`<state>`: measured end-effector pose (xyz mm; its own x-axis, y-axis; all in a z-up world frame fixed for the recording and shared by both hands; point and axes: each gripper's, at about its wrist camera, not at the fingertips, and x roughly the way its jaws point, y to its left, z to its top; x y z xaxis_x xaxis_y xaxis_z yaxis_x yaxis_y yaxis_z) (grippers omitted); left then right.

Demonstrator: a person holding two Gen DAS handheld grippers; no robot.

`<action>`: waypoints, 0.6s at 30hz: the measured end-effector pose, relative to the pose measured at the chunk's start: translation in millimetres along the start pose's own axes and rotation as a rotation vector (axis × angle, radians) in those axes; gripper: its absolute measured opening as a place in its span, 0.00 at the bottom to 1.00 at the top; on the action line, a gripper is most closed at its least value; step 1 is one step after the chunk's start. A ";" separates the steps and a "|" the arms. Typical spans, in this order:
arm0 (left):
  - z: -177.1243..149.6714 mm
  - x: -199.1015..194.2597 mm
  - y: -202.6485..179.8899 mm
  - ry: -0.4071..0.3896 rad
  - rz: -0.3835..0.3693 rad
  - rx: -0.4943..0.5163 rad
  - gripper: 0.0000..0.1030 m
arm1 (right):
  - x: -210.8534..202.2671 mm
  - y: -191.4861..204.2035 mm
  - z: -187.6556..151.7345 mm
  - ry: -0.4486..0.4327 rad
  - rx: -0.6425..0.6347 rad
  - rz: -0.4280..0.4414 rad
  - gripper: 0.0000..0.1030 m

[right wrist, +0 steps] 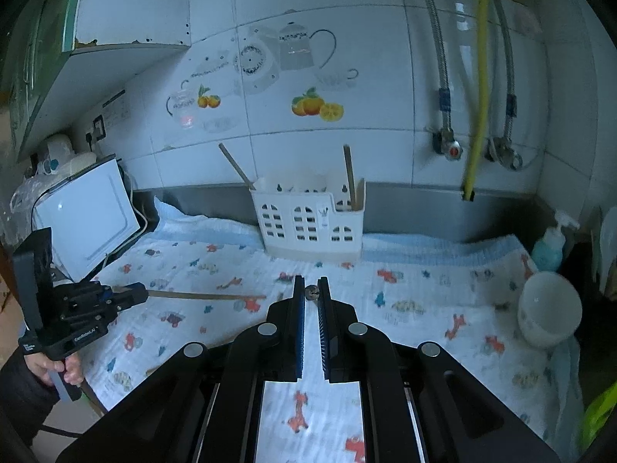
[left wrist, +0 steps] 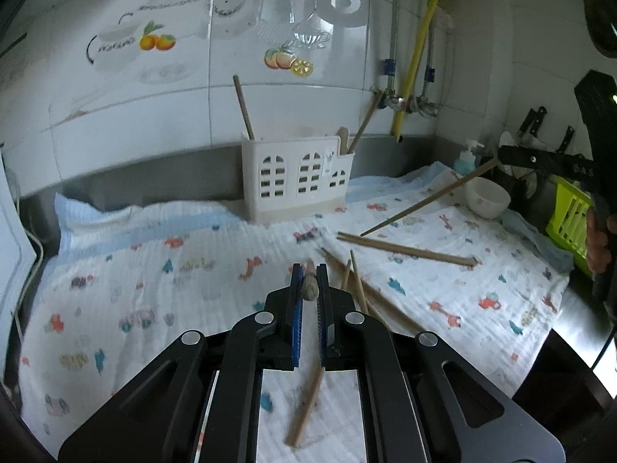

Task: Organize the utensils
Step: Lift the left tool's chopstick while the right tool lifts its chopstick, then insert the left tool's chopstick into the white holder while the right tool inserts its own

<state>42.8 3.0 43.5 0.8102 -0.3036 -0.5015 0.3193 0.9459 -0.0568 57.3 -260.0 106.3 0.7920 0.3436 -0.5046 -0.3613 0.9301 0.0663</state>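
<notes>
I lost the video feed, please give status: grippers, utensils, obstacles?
Left gripper shut on one chopstick. Right gripper shut on another chopstick. Loose chopsticks on cloth. Path to utensil holder clear.

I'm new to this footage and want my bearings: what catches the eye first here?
Each tool grips one chopstick: the left tool and the right tool, both raised above the patterned cloth. A white utensil holder stands at the back wall, with loose chopsticks scattered to its front right.

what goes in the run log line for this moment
left gripper: shut on chopstick | right gripper: shut on chopstick | holder: against wall | loose chopsticks: on cloth
</notes>
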 end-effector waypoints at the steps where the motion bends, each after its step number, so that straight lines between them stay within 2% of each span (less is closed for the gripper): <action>1: 5.7 1.1 1.9 0.000 0.002 0.001 0.05 | 1.8 -0.6 7.7 -0.001 -0.009 -0.005 0.06; 9: 46.1 11.0 9.6 0.000 -0.006 0.005 0.05 | 9.1 -4.6 74.4 -0.009 -0.074 -0.033 0.06; 18: 91.3 26.9 10.5 -0.007 -0.004 0.042 0.05 | 24.6 -5.3 133.3 0.005 -0.165 -0.114 0.06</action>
<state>112.9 -5.7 108.3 0.8122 -0.3083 -0.4952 0.3430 0.9391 -0.0220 144.2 -239.2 208.3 0.8302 0.2366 -0.5048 -0.3457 0.9288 -0.1332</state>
